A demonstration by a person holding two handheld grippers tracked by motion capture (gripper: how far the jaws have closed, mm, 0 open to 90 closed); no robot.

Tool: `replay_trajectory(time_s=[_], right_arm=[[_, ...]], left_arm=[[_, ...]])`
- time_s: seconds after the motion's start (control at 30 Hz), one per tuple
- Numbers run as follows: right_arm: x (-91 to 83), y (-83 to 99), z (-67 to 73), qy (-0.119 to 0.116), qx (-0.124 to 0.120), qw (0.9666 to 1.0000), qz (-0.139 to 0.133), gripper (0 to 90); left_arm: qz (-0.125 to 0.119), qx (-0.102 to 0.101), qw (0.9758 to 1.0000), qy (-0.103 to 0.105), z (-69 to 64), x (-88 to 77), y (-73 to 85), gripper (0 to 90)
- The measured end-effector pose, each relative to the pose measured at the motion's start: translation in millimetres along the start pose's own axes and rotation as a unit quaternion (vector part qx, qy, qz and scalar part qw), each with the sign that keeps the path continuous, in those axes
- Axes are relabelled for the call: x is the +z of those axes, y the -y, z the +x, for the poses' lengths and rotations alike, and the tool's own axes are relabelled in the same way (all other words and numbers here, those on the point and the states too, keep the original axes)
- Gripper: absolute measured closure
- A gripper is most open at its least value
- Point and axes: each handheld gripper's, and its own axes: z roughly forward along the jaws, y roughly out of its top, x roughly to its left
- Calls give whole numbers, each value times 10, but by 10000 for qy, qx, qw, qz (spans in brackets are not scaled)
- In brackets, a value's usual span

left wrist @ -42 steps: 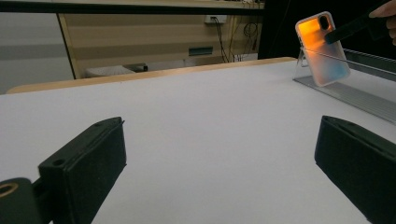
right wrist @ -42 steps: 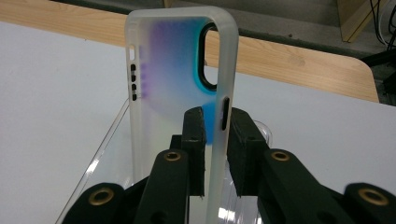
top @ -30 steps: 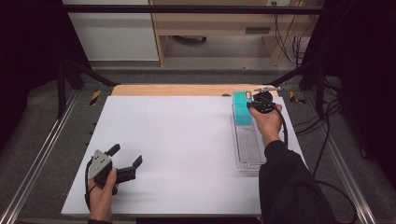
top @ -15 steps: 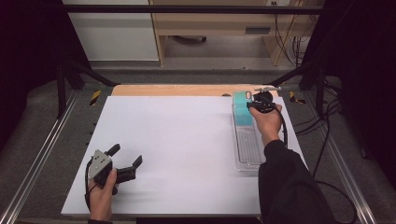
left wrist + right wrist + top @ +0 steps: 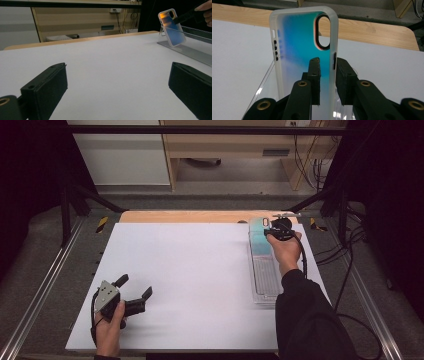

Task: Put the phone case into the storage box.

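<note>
Phone case [image 5: 304, 50] | light, thin, flexible, slick; grip the side rim | right claw [image 5: 328, 82] pinching its edge | left claw [image 5: 132, 292] wide, empty, resting on bench [image 5: 190, 270]

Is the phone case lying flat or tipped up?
Tipped up: the phone case leans on edge above the clear tray, pinched by the right gripper.

One phone case [image 5: 302, 50], one clear tray [image 5: 265, 275], two tongs: left tongs [image 5: 134, 290], right tongs [image 5: 272, 227].
</note>
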Motion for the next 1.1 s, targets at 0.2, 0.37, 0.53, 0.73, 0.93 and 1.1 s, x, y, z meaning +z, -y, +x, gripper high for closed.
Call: replay_trajectory(time_s=[0.2,0.37,0.53,0.73,0.93,1.1], right_arm=[[7,-2,2,24,36,10000,-11,749],[10,-5,2,23,93,10000,-17,746],[11,-7,5,34,103,9999,-14,735],[10,-5,-6,46,102,9999,-24,732],[7,-8,-12,53,141,9999,-54,731],[-1,-12,-21,16,130,9999,-106,721]], left_arm=[[6,3,10000,1,-2,2,1,17],[4,5,10000,1,-1,0,0,17],[-6,-5,10000,1,0,0,0,17],[-2,-7,10000,-2,3,-1,1,17],[-1,3,10000,4,0,0,0,17],[-7,-7,10000,-2,2,-1,0,17]])
